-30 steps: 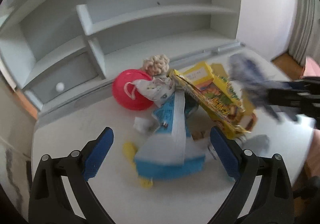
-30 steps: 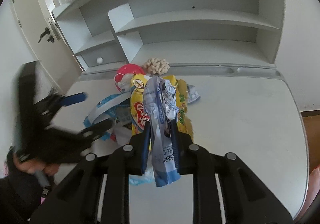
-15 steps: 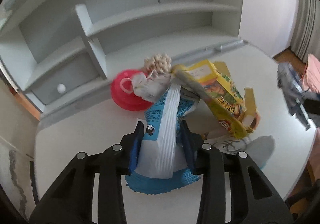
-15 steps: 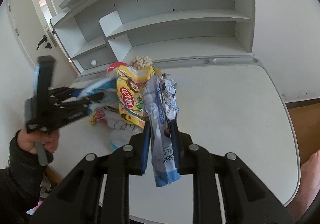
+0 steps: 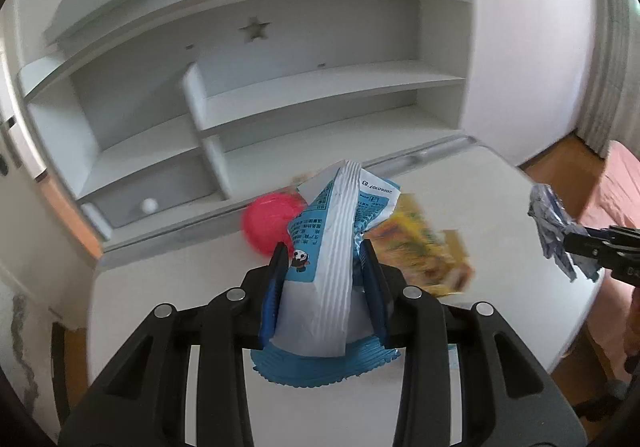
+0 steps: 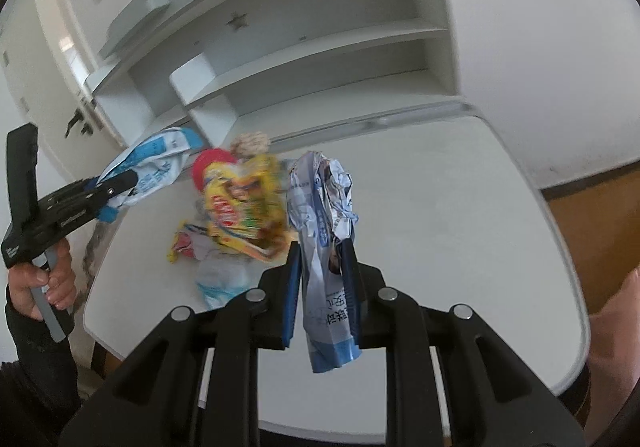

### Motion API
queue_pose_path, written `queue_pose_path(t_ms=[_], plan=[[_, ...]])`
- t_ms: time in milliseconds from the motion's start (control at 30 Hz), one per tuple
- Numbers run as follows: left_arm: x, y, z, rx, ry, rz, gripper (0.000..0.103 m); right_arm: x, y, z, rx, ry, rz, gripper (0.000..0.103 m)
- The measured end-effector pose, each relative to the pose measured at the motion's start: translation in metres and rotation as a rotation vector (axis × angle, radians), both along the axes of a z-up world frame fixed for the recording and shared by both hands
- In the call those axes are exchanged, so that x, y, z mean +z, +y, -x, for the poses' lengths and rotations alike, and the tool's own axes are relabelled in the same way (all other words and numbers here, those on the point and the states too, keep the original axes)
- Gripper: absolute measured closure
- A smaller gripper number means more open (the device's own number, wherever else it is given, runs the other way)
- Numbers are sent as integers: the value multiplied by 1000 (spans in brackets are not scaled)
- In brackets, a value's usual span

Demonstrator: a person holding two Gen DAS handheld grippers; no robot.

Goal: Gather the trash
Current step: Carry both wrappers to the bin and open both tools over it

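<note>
Left gripper [image 5: 324, 259] clamps a blue-and-white snack bag [image 5: 332, 247]; its jaws have just been closing, and the bag now sits pinched between the blue pads, clear of the white table [image 5: 160, 327]. Right gripper [image 6: 320, 259] is closed on a crumpled silver-blue wrapper [image 6: 320, 207], which hangs upright between its pads above the table. In the right wrist view the left gripper shows at far left, a hand [image 6: 44, 283] squeezing its handle, bag trailing from the tips. Remaining on the table: a yellow snack bag [image 6: 244, 203], blurred, with small torn wrappers [image 6: 188, 243] just beside it, near the back edge. A red round object [image 5: 268, 219] lies behind the yellow bag, close to the grey shelf unit [image 5: 320, 87]. Beige lumpy item [image 6: 252, 143] sits beside the red one; identity unclear.
</note>
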State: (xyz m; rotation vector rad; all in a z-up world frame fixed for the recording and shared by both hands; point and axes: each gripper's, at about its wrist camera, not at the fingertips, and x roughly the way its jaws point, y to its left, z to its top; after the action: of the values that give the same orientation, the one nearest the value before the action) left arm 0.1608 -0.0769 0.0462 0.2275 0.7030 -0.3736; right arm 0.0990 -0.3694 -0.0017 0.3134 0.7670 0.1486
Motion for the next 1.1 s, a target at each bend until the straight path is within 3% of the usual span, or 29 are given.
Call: queue_pose_path(t_ms=[200, 367, 533, 700, 867, 1100], plan=[[-3, -78, 25, -149, 8, 56, 67, -16, -79, 51, -199, 9, -15, 83], [-21, -180, 61, -370, 69, 119, 67, -40, -151, 107, -410, 36, -29, 83], [-49, -282, 105, -568, 158, 123, 67, -78, -223, 171, -638, 94, -34, 83], [-83, -371, 147, -731, 225, 90, 67, -125, -278, 222, -801, 181, -76, 83], [-136, -444, 177, -855, 287, 33, 67, -178, -318, 263, -903, 277, -128, 83], [-210, -509, 197, -899, 358, -46, 67, -241, -348, 283, -949, 406, -181, 82]])
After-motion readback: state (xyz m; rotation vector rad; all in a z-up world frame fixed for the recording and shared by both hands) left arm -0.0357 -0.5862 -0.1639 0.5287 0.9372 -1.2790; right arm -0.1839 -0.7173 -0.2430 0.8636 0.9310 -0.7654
